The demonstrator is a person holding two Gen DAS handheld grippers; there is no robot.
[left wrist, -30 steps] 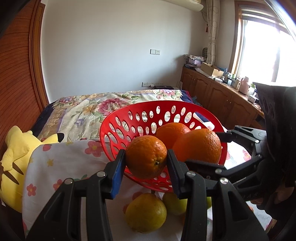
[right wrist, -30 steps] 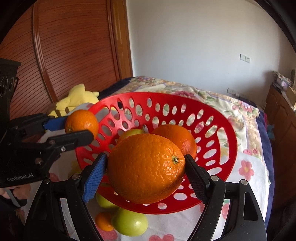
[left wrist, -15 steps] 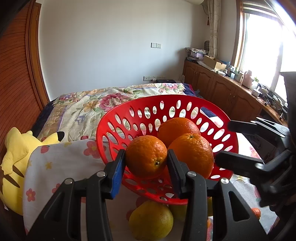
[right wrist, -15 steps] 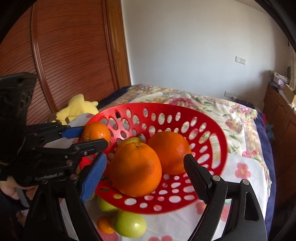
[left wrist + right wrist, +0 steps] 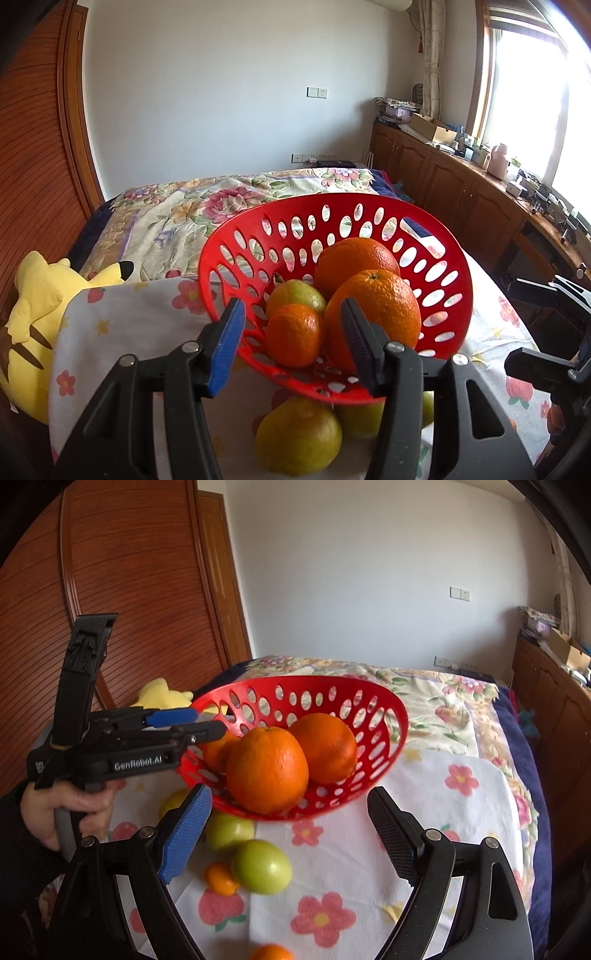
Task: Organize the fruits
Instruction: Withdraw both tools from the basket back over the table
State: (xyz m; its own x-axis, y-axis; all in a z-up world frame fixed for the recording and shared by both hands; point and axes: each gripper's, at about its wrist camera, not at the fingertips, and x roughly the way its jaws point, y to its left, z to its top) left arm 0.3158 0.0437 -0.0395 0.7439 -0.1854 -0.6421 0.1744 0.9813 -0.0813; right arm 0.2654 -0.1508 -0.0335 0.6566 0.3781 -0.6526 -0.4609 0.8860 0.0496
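A red perforated basket sits on the flowered cloth. It holds two large oranges, a small orange and a green pear. My left gripper is open at the basket's near rim, the small orange lying between its jaws but free. It also shows in the right wrist view. My right gripper is open and empty, back from the basket. Green fruits and a small orange lie on the cloth.
A yellow plush toy lies at the left by the wooden door. The flowered bed lies behind the basket. Wooden cabinets run under the window at right. Another orange sits at the cloth's near edge.
My right gripper opened, left the large orange in the basket and pulled back. My left gripper then opened and the small orange dropped into the basket.
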